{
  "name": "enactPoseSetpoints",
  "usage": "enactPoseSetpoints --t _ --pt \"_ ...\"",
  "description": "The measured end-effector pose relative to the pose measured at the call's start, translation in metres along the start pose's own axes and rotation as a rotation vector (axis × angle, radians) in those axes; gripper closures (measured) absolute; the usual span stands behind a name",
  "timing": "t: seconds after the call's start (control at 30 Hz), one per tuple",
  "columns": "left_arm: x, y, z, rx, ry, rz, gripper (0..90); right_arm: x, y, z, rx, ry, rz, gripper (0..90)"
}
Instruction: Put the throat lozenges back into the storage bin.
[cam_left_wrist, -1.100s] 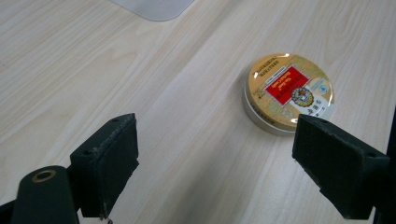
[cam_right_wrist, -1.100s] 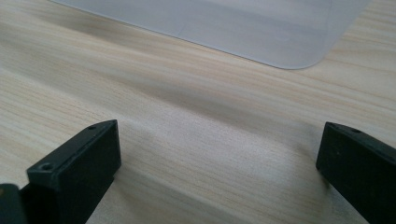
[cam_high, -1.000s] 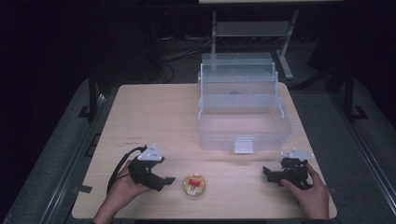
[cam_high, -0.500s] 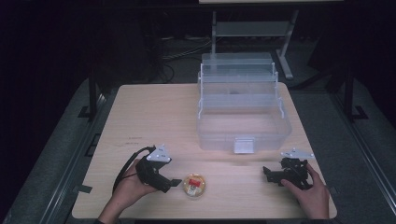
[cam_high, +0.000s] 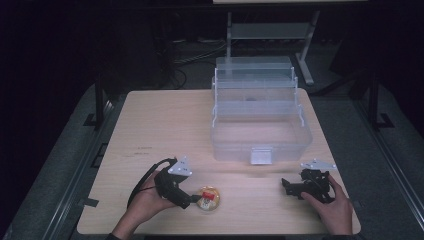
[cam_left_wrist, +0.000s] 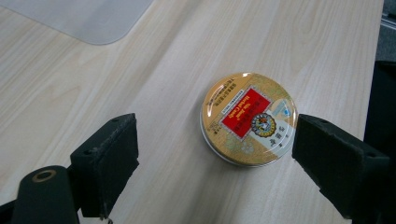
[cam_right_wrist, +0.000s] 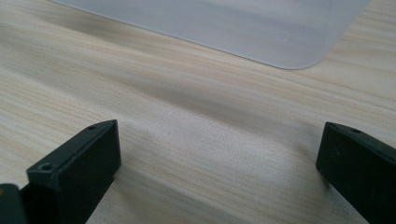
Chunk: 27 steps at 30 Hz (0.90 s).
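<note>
Table (cam_high: 165, 120): we see a pale wooden top across the middle of the high view, with most of the work, we judge, not yet done.
Box (cam_high: 260, 117): a clear plastic box with stepped trays stands open in the upper right of the table; we see nothing laid in its front tray, so if the tin is meant for it, that step is left.
Left gripper (cam_high: 192, 198): in the lower left of the high view, jaws spread wide on either side of the tin and not touching it; we judge the grasp is about to be made, not made.
Right gripper (cam_high: 286, 186): lower right, jaws also wide apart over bare wood, holding nothing.
Tin (cam_left_wrist: 249, 119): a small round gold tin with a red label, lying flat on the table near the lower edge, well apart from the box.
What the views add: the left gripper view lets us read the gap between jaws and tin and the label; the high view gives us the box's open trays; the right gripper view adds a rounded corner of the box's base (cam_right_wrist: 261, 32) at the top.
</note>
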<state>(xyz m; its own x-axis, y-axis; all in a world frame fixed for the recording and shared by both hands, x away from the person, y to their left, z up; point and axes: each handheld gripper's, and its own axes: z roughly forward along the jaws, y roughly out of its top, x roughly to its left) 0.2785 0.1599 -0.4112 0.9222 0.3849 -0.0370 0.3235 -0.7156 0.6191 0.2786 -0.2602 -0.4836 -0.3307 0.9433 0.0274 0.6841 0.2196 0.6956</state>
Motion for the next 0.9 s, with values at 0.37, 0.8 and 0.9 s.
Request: enactPoseSetpoints --t 0.37,0.8,0.9 --pt "-0.005 0.005 0.012 0.027 -0.021 0.024 13.9 0.0 0.0 0.0 0.0 0.0 0.0 0.0" --pt "-0.011 0.013 0.026 0.057 -0.043 0.056 13.9 0.0 0.0 0.0 0.0 0.0 0.0 0.0" --pt "-0.012 0.014 0.029 0.064 -0.051 0.062 13.9 0.0 0.0 0.0 0.0 0.0 0.0 0.0"
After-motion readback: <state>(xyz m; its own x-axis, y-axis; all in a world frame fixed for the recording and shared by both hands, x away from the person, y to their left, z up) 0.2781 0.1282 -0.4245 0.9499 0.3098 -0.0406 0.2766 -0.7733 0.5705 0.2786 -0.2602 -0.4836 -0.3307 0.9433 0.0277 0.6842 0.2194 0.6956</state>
